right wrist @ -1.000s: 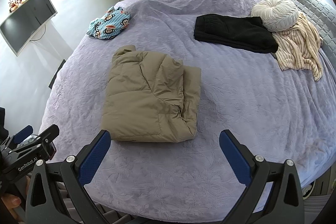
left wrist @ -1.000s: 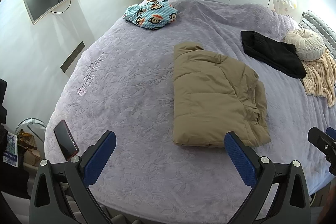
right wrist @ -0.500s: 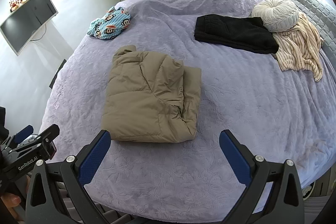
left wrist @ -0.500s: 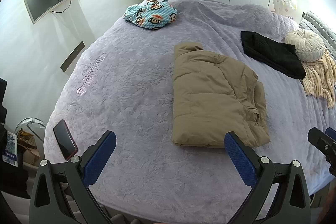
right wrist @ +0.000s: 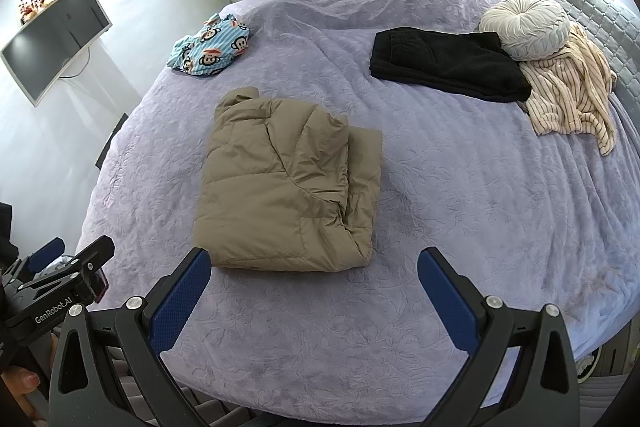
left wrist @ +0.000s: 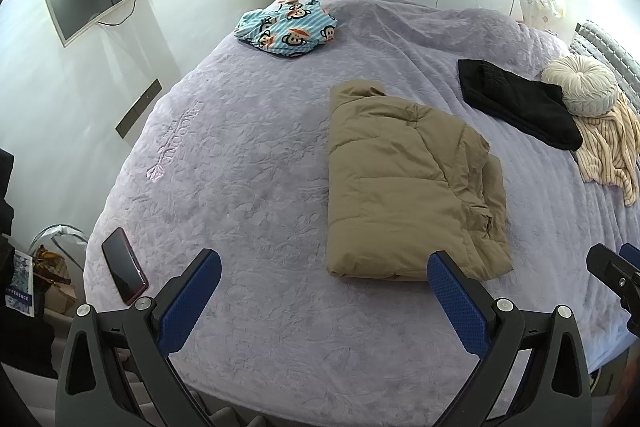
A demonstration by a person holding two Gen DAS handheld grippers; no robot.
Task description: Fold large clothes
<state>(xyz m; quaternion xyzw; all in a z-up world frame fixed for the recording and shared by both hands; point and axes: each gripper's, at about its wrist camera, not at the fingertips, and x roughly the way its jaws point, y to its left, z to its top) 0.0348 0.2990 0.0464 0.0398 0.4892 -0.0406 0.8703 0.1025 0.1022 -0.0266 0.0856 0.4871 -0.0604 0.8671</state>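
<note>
A wide bed (left wrist: 248,163) under a lavender embossed cover fills both views. Near its middle lies a tan puffer jacket (left wrist: 404,183), folded into a thick rectangle. Its long axis runs from the near edge of the bed toward the far side, with the collar (right wrist: 240,98) pointing away from the cameras and the folded bottom edge toward them; loose layers bunch along its right side. Farther back to the right, a black garment (right wrist: 444,63) lies flat, its right end touching a round cream cushion (right wrist: 524,25) that sits on a striped beige garment (right wrist: 568,87). At the far left of the bed is a bunched blue monkey-print garment (left wrist: 288,29). A dark phone (left wrist: 124,265) rests near the bed's left near edge.

The left gripper (left wrist: 324,291) hangs over the near edge with its blue-padded jaws spread wide and nothing between them. The right gripper (right wrist: 314,289) is likewise spread wide and empty, just short of the jacket's near edge.
</note>
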